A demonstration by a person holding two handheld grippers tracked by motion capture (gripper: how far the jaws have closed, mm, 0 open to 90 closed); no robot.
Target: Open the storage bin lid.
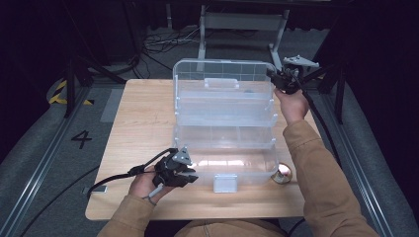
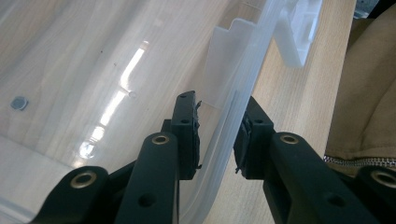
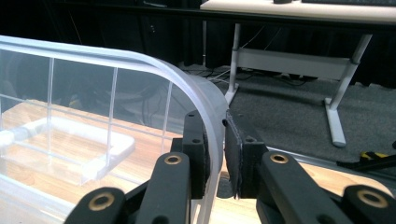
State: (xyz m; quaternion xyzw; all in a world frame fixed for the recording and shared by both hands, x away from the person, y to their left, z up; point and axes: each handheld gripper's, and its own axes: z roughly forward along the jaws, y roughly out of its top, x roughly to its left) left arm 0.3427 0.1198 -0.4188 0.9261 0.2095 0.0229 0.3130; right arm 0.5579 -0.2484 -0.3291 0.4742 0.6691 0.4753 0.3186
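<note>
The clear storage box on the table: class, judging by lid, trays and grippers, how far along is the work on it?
Done: the clear box stands open, lid upright, tiered trays fanned out. In hand: the right gripper pinches the lid's rim at its corner; the left gripper straddles the base's front wall, a gap showing at each pad. Left: probably swinging the lid over and fastening the front latch, which hangs undone.

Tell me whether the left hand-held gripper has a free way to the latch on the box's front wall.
Probably yes: the left hand-held gripper straddles the front rim, and the latch sits just along it, unobstructed.
</note>
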